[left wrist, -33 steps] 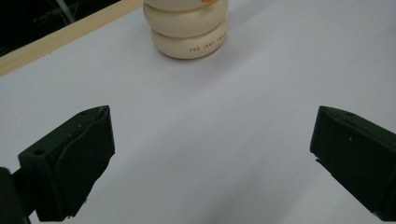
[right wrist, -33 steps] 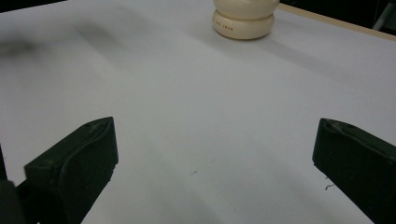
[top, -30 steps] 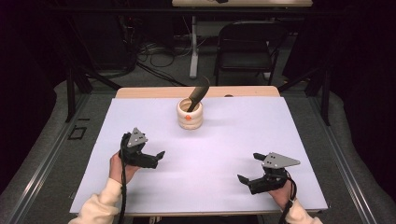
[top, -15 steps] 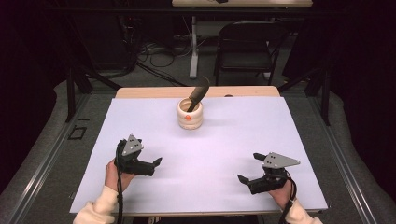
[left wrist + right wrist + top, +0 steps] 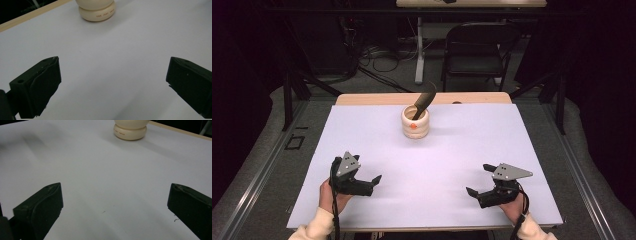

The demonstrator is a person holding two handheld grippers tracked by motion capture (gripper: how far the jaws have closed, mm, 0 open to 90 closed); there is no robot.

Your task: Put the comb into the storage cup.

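The left tool [image 5: 371,182] rests low over the near left part of the table [image 5: 362,125], held in a hand [image 5: 332,196], its two black jaws spread wide with nothing between them. The right tool [image 5: 475,194] sits near the near right corner, held the same way, jaws also wide apart and empty. Each carries a grey three-cornered plate on top and a trailing cable.

Both point toward a cream jar [image 5: 415,123] standing well apart from them, near the middle of the far edge. It is squat and rounded, shaped like two stacked rings, smooth and matte, with small lettering around its base and an orange mark on its front. A dark curved utensil [image 5: 424,101] leans out of its mouth toward the far right.

The table is covered with a smooth, pale, slightly glossy sheet; a wooden strip shows along the far edge.

The likely risk: the jar looks light and rounded, so a one-sided push could slide or tip it. The leaning utensil could swing out or lever the jar over if a jaw knocks it.
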